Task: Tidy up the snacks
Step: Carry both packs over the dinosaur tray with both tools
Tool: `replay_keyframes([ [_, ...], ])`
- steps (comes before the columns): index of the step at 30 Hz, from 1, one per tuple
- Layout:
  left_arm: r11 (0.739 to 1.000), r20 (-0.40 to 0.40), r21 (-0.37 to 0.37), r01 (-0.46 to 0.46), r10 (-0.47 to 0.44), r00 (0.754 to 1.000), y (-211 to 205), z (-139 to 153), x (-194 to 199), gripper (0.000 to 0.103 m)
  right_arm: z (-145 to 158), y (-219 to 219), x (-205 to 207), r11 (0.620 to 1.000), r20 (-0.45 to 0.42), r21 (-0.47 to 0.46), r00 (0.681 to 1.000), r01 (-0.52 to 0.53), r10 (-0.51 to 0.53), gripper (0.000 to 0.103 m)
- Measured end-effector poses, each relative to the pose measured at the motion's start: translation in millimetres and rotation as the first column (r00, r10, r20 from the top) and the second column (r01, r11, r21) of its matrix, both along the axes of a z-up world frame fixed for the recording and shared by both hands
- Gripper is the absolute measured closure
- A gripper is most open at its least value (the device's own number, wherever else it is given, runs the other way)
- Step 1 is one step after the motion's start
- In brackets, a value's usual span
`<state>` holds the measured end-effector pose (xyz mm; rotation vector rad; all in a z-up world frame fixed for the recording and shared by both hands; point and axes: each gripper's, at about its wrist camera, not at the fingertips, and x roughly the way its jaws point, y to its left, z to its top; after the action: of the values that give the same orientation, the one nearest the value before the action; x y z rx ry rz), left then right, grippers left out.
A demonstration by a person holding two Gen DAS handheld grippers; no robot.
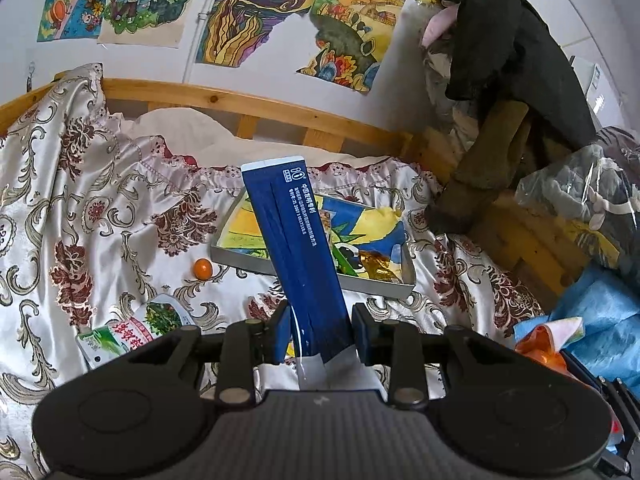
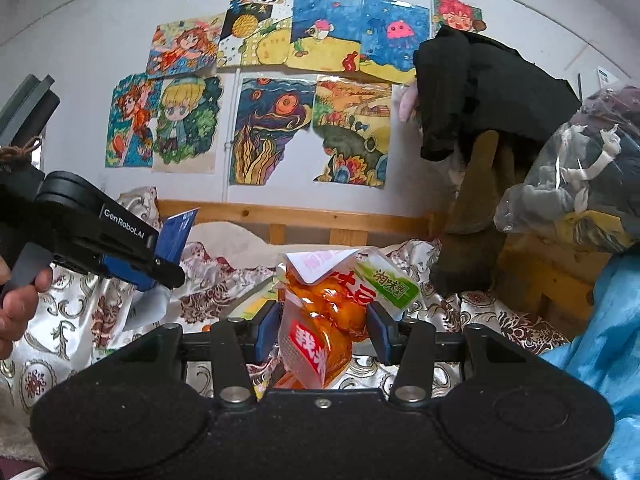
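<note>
1. The left gripper (image 1: 320, 338) is clamped on a long, flat dark-blue snack packet with white ends (image 1: 298, 248), which rises forward between its fingers.
2. The right gripper (image 2: 322, 330) is clamped on a clear bag of orange snacks with a red label (image 2: 320, 320).
3. Just left of the left claw lies a green-and-white sachet (image 1: 120, 334); farther ahead, a small orange ball (image 1: 202, 268).
4. Beyond the blue packet sits a shallow grey tray with a colourful lining (image 1: 280, 266) on the floral satin bedspread (image 1: 100, 216).
5. Judged step: carrying both snacks; next calls for lowering them into the tray.
</note>
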<state>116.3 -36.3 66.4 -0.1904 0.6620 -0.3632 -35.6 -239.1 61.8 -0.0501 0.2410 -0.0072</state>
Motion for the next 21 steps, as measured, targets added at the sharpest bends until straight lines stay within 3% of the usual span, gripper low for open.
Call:
replay_keyframes([
  [9,0.999,0.008,-0.03,-0.033,0.033,0.999,-13,-2,29,0.068,-7,-18,28,1.0,0.001,-0.016,1.0,-0.007,0.007,0.054],
  [21,0.999,-0.033,-0.039,0.0,-0.001,0.999,-54,-45,124,0.068,-67,-49,133,1.0,-0.061,0.0,0.998,-0.001,0.001,0.054],
])
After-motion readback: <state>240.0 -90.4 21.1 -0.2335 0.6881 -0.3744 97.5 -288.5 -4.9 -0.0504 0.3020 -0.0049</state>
